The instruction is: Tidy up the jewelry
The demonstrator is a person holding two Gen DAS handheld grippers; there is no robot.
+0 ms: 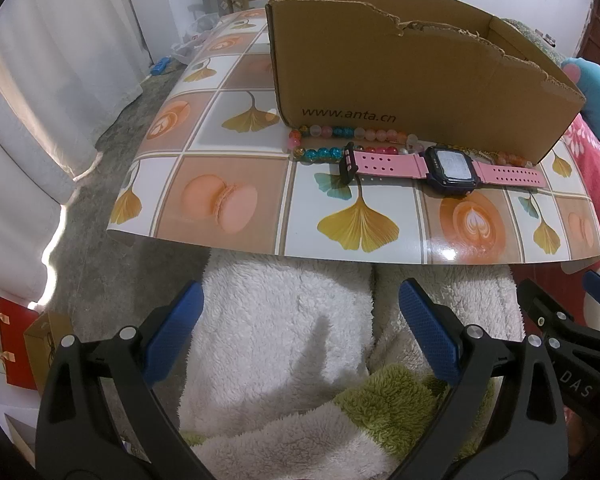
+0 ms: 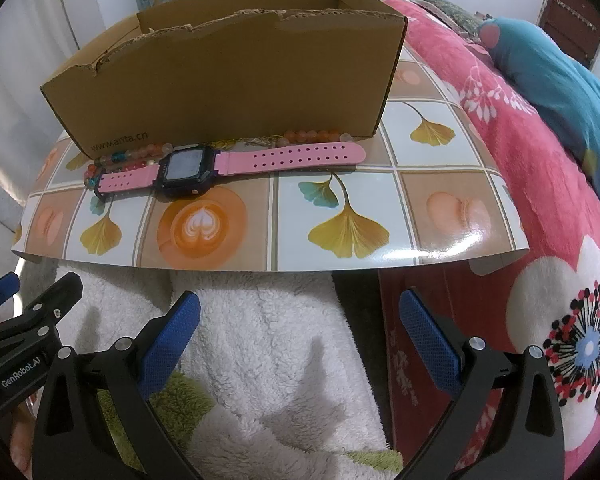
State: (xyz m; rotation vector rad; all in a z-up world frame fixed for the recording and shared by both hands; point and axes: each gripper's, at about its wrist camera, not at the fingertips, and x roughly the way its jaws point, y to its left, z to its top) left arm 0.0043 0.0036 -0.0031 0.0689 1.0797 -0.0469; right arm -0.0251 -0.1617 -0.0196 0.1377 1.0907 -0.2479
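A pink-strapped watch (image 1: pixel 440 166) with a dark square face lies flat on the patterned table mat (image 1: pixel 228 208), just in front of an open cardboard box (image 1: pixel 400 76). A string of coloured beads (image 1: pixel 332 134) lies between watch and box. The watch (image 2: pixel 204 168), the beads (image 2: pixel 312 135) and the box (image 2: pixel 228 76) also show in the right wrist view. My left gripper (image 1: pixel 300 332) is open and empty, held below the mat's near edge over a white fleece. My right gripper (image 2: pixel 300 332) is open and empty, also short of the mat edge (image 2: pixel 260 268).
A white and green fleece (image 1: pixel 284 344) lies under both grippers. A pink flowered blanket (image 2: pixel 540 200) and a teal pillow (image 2: pixel 548 72) lie to the right. A red gift bag (image 1: pixel 16 348) stands on the floor at left. The other gripper's tip (image 1: pixel 560 320) shows at right.
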